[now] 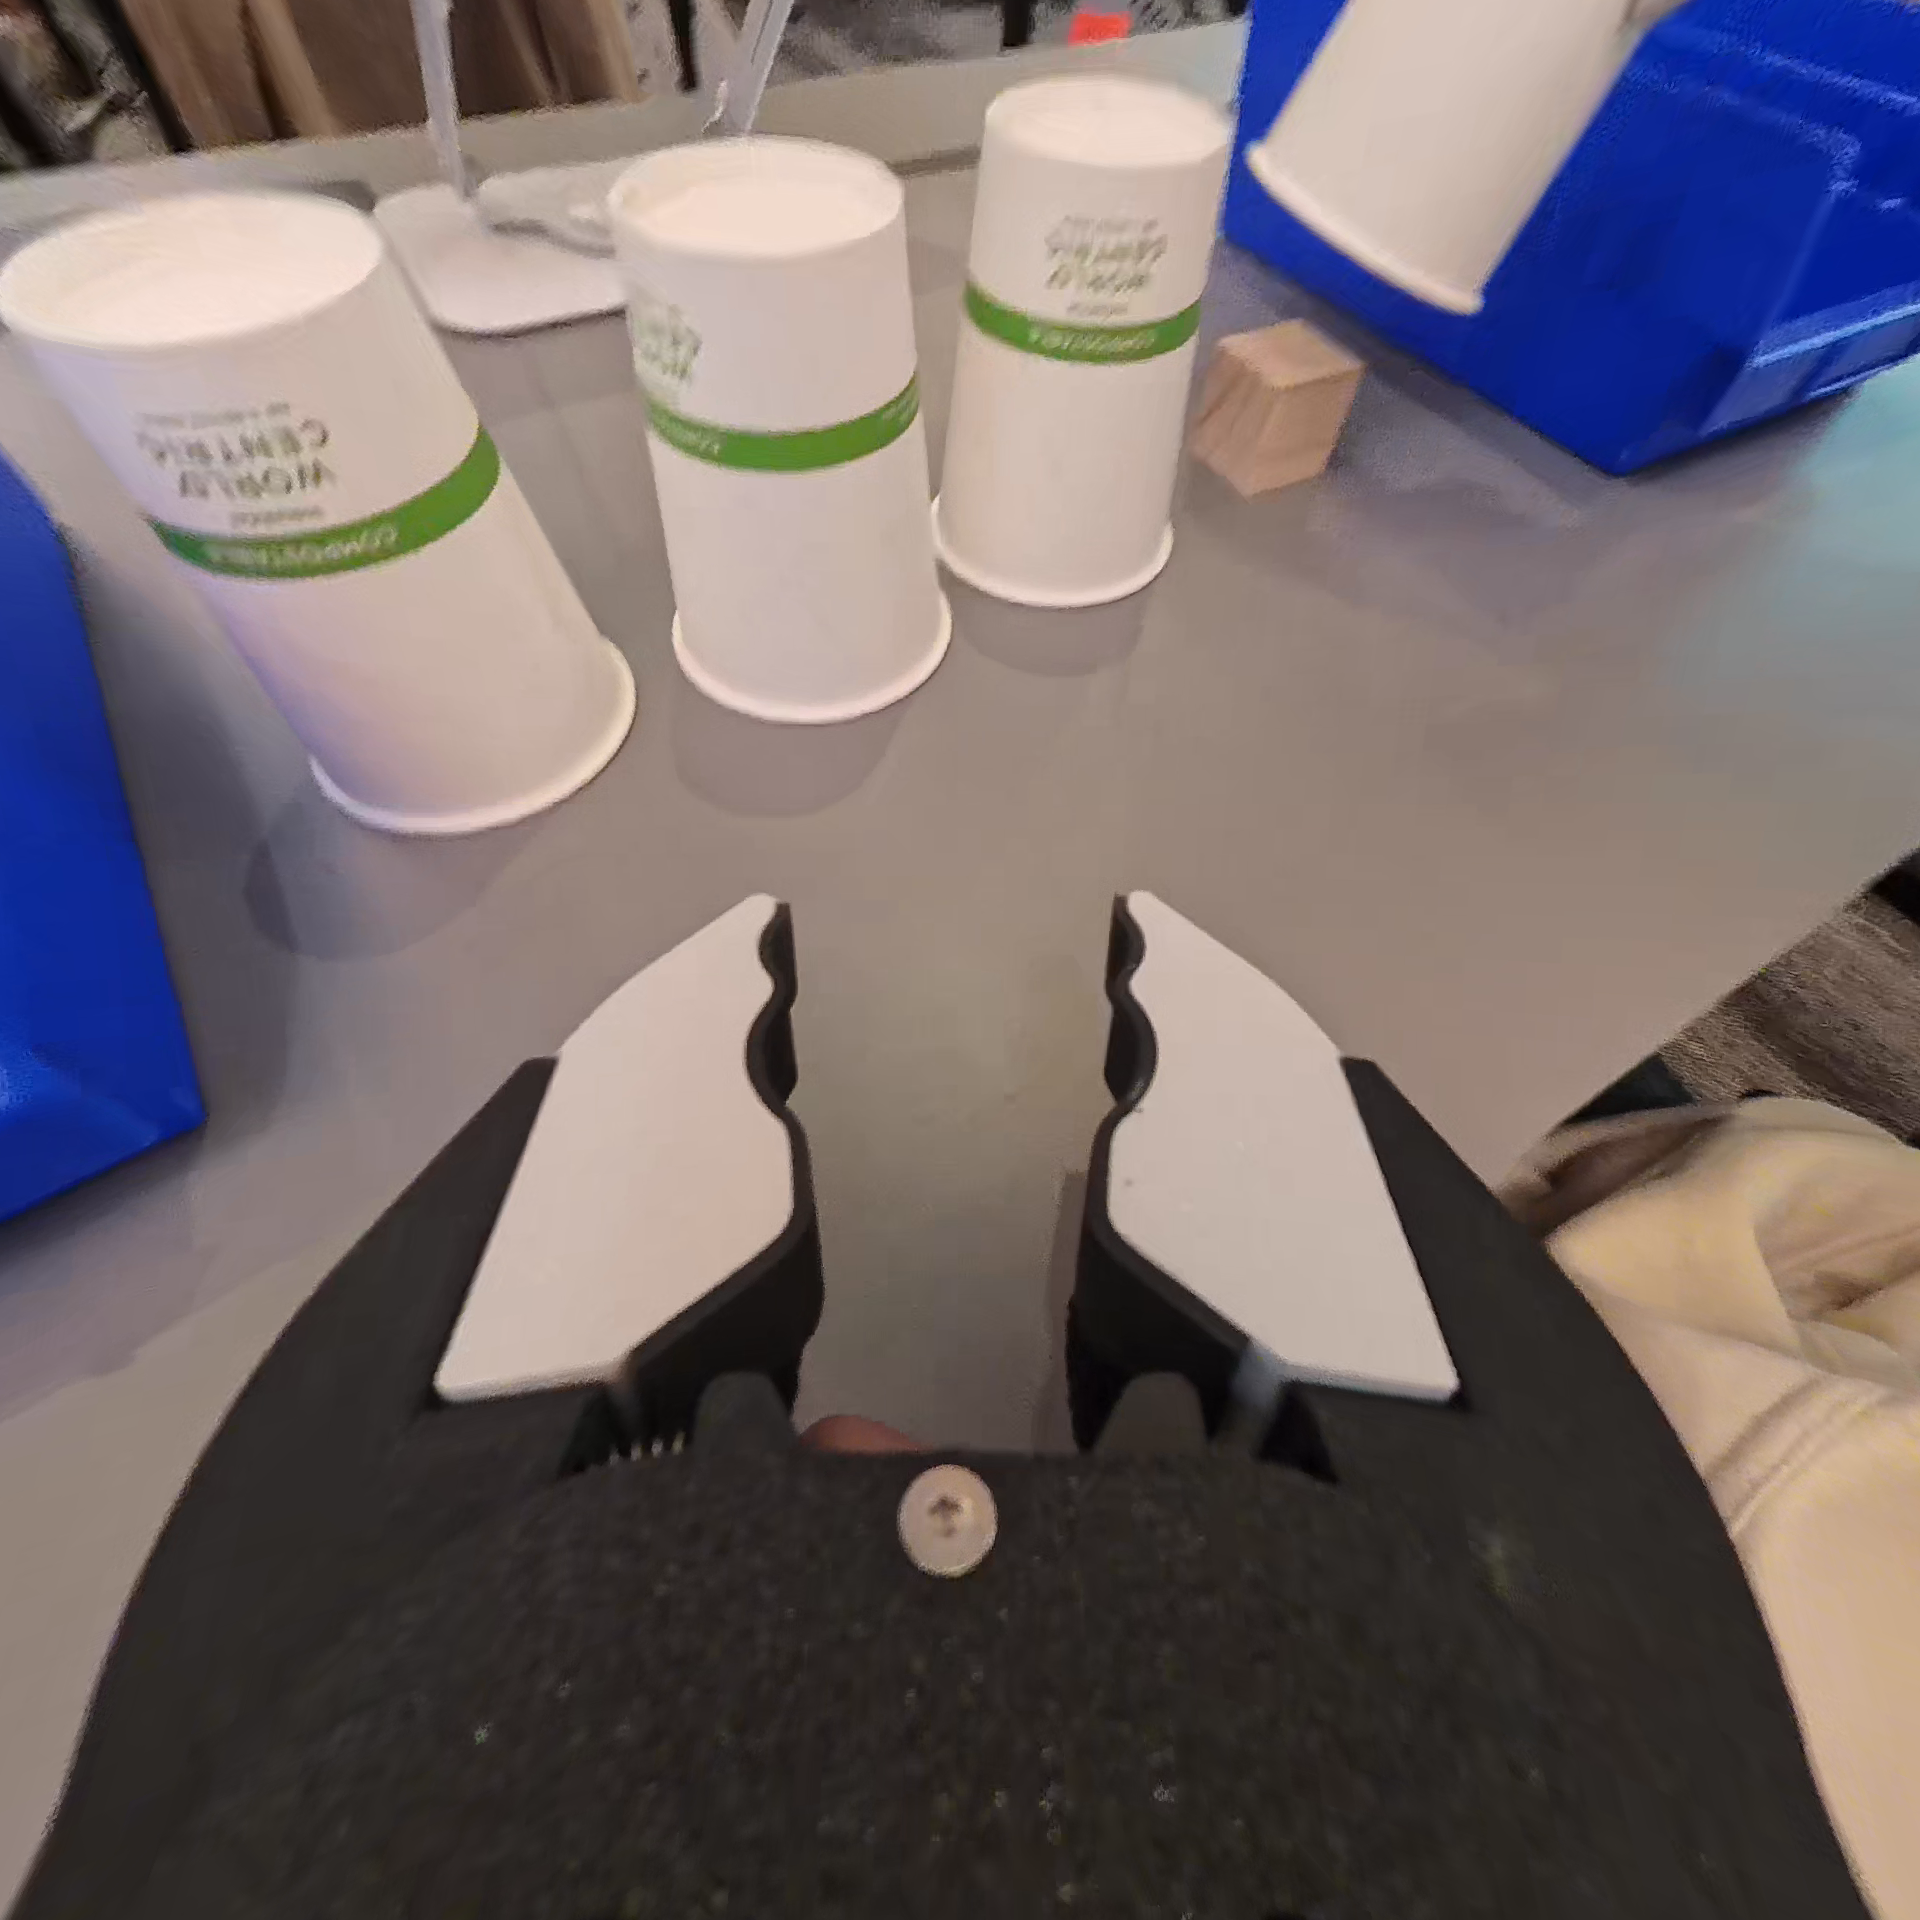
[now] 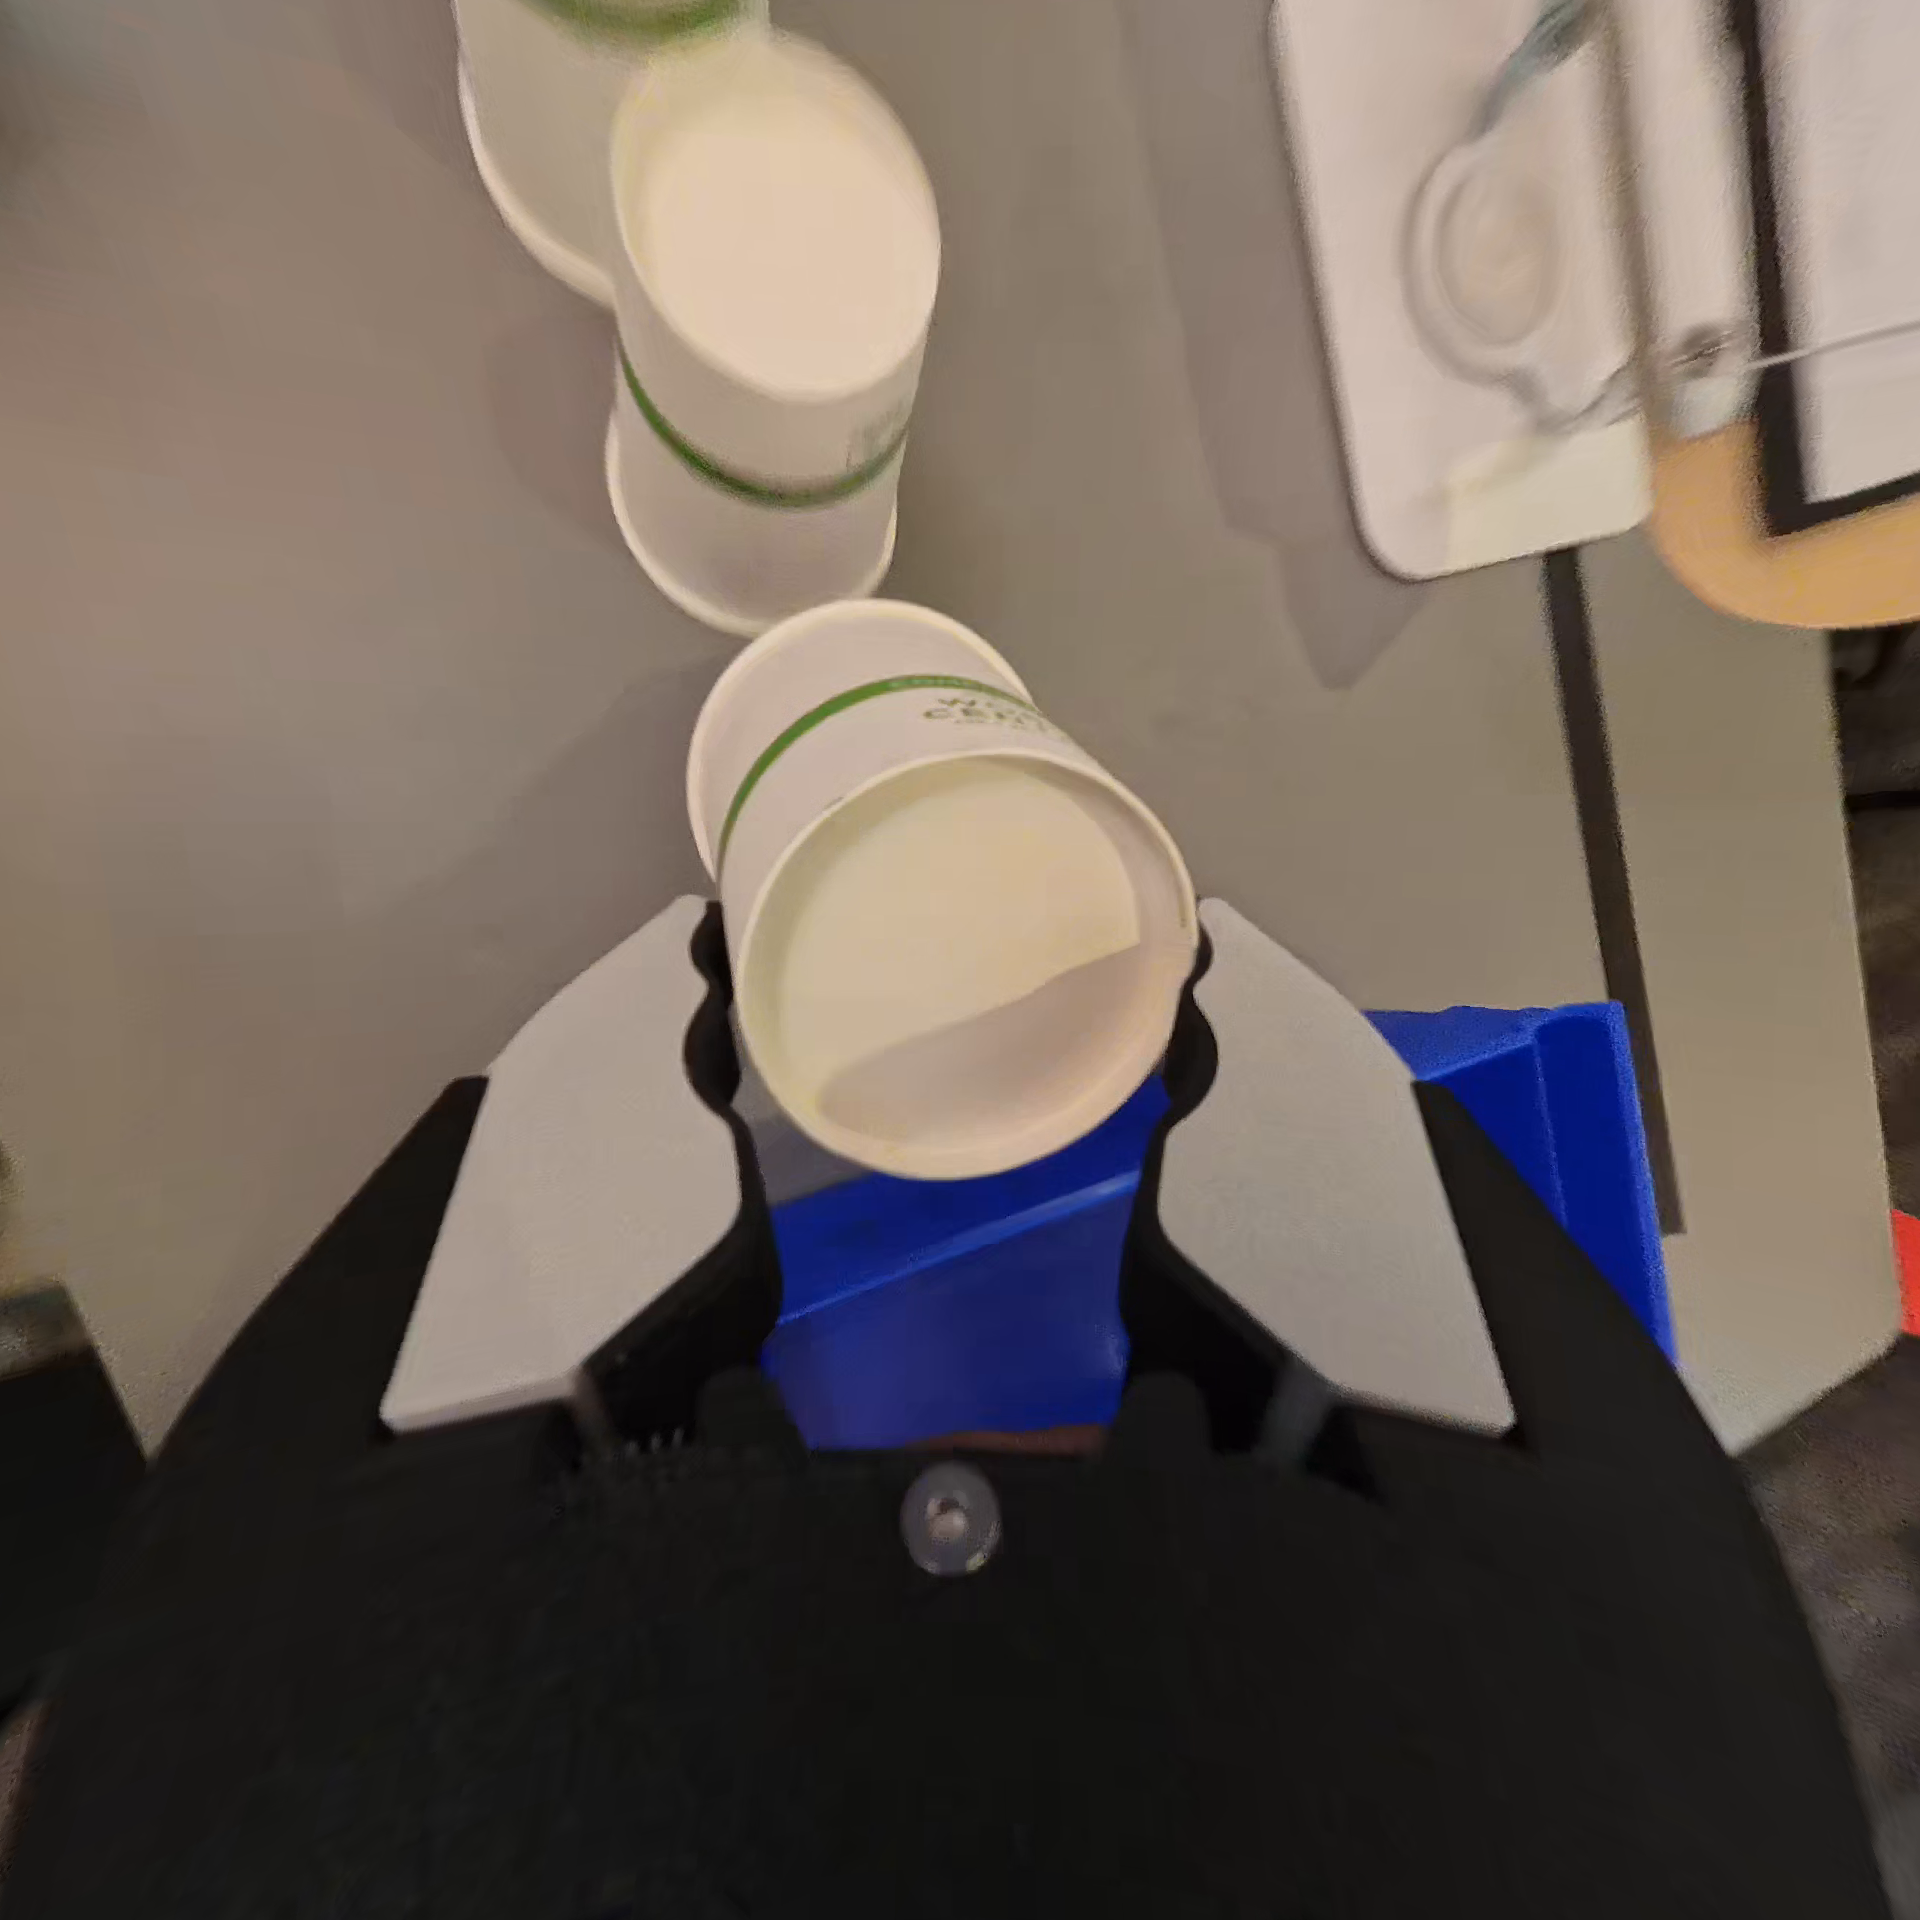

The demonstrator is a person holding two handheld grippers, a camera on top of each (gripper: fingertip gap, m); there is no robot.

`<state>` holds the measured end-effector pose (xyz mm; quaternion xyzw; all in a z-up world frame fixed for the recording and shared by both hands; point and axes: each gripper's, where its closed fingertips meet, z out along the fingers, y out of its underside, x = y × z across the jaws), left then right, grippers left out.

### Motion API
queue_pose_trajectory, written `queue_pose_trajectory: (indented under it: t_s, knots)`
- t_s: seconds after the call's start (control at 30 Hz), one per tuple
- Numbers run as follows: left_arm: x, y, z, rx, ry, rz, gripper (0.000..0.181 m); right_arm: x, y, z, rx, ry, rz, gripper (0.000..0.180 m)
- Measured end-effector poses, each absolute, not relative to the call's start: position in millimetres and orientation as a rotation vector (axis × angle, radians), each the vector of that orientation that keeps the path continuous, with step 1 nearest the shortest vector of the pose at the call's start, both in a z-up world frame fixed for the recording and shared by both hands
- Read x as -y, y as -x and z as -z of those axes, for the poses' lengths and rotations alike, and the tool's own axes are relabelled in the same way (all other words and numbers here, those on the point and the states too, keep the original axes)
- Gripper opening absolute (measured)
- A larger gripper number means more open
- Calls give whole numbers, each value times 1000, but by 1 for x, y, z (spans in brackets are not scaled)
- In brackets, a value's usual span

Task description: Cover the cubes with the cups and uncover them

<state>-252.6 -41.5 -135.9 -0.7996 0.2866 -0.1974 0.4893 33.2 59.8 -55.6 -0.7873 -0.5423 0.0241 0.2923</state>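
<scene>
A: Containers?
B: Blue bin (image 1: 1662, 312) at the far right corner of the grey worktop (image 1: 1299, 779); inside not visible. Second blue bin (image 1: 62, 883) at the left edge; contents out of view too.

A: Cup count?
B: Four white paper cups with green bands. Three upside down in a row across the worktop: near-left cup (image 1: 312, 499), middle cup (image 1: 790, 447), far cup (image 1: 1070, 343). Rims flat on the surface; whatever sits beneath hidden. Fourth cup (image 2: 935, 904) up in the air over the right-hand bin, tilted, mouth facing away from the camera and base toward it.

A: Cubes?
B: One wooden cube (image 1: 1273, 405) in sight, uncovered, just right of the far cup, between that cup and the right-hand bin.

A: Tool state?
B: Right gripper (image 2: 940, 935) pinching the fourth cup near its base, one finger on each side of the wall. Left gripper (image 1: 951, 925) spread apart, holding nothing, over bare worktop near the front edge, well short of the three-cup row.

A: Cube relative to the tools?
B: Ahead and to the right of the left gripper, well apart. Not visible in the right wrist view.

A: Anything else?
B: White flat stand base (image 1: 499, 260) at the far edge, behind the row.
</scene>
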Motion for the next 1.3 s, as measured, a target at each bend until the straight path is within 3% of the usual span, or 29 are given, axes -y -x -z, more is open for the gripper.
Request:
queue_pose_trajectory:
  t_s: [0.03,0.2,0.43,0.53,0.63,0.9,0.97,1.07,1.23,1.3]
  knots:
    - [43,251,129,-720,1905,511,57,-53,-32,41,1359,2046,-147,82]
    - [39,245,93,-800,1745,636,57,-3,-5,2,1015,1789,-563,81]
    - [68,182,80,-1196,1504,630,49,28,69,10,728,1653,-1039,81]
    - [79,162,70,-1281,1439,654,55,38,104,13,667,1621,-1234,81]
    - [74,160,56,-1246,1441,683,62,33,113,12,553,1585,-1308,81]
    - [81,170,42,-1203,1397,812,54,44,132,34,563,1640,-1470,81]
    - [80,168,44,-1220,1393,797,46,50,142,38,585,1639,-1490,81]
    - [91,168,40,-1255,1345,876,4,54,144,42,599,1645,-1497,80]
    - [97,170,41,-1319,1358,948,0,60,145,46,631,1642,-1538,81]
    - [95,174,39,-1331,1352,909,0,62,143,46,646,1634,-1550,89]
